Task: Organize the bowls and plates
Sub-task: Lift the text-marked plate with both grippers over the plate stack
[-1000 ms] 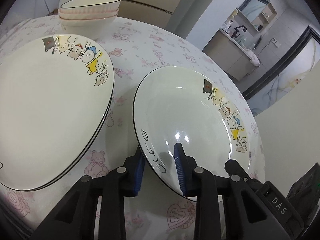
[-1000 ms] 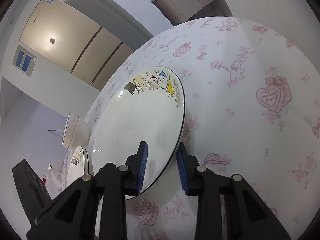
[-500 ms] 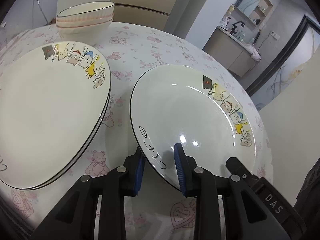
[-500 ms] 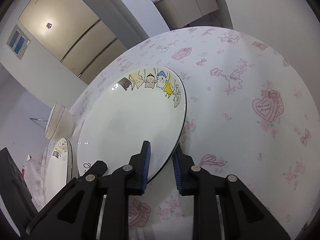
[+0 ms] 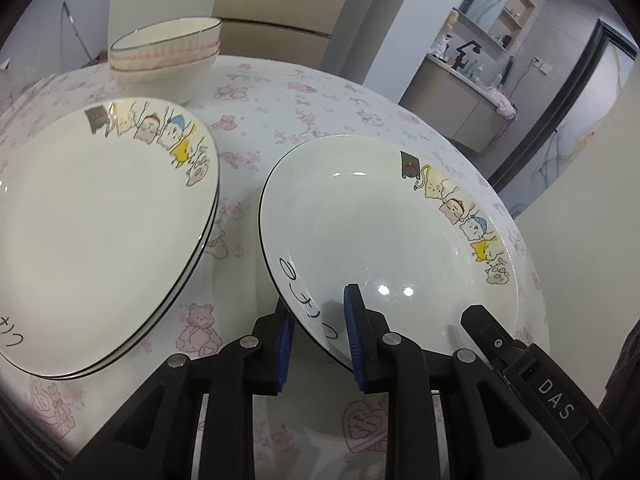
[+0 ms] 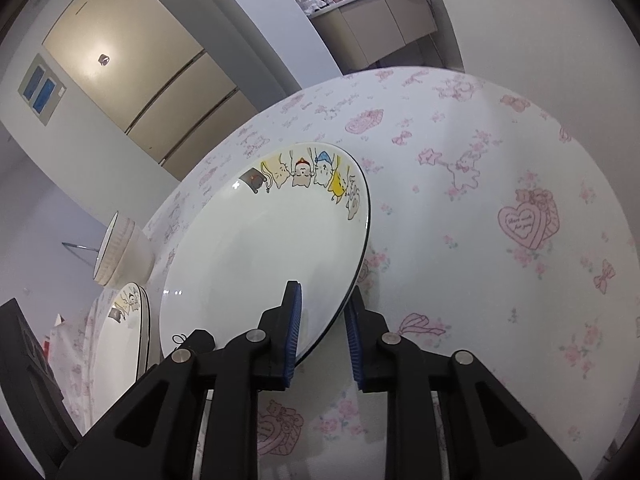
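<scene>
Gripping the near rim of the loose plate (image 5: 384,236) from both sides, the left gripper (image 5: 318,334) and the right gripper (image 6: 322,332) each had one blue pad above the rim and one below. The left jaws had just been closing, and the right had closed a moment sooner; both looked clamped on the rim, though exact pad contact was hard to confirm. The plate sat low on the floral tablecloth (image 6: 460,240), tilted slightly. Judgement: the lift would go best with both hands rising together and level, so neither rim slipped. Just beside it lay the plate stack (image 5: 100,236), two deep by its rims, top plate bare. Farther back stood the nested bowls (image 5: 168,56), the uppermost seemingly empty.
</scene>
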Demonstrator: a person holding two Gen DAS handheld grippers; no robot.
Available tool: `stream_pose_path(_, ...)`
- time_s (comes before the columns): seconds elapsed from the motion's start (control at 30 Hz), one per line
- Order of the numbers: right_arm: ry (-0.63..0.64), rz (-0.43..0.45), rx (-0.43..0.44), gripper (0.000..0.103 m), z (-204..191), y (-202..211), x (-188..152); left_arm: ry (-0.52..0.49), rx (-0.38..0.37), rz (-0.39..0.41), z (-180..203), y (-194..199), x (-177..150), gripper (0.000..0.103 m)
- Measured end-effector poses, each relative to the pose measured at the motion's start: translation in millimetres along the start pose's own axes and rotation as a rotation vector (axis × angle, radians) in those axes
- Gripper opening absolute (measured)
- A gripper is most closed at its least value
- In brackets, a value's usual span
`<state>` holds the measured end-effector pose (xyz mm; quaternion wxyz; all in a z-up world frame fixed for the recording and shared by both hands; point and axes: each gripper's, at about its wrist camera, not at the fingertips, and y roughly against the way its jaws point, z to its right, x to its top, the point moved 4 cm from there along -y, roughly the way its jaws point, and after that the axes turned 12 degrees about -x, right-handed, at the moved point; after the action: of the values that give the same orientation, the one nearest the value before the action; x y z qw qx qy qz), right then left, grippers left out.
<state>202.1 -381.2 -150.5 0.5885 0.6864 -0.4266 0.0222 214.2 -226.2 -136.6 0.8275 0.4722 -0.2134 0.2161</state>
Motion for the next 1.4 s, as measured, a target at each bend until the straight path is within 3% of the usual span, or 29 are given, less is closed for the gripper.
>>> stream_pose_path(0.23,0.066,0.081,-0.073,0.021,-7,25,1,-0.073,-0.017,0.073,14,21,2,0.026)
stream_pose_path(0.37,0.045,0.095,-0.031,0.022,-9,41,2,-0.125,-0.035,0.137,21,43,10,0.026)
stream_pose_path(0.7,0.090,0.193,0.060,0.022,-63,93,8,-0.121,-0.037,0.289,10,119,42,0.027)
stream_pose_path(0.93,0.182,0.261,0.091,0.022,-106,121,-7,-0.063,-0.025,0.331,-19,158,47,0.027)
stream_pose_path(1.4,0.237,0.196,0.183,0.023,-163,120,-62,0.007,0.064,0.375,-96,214,30,0.028)
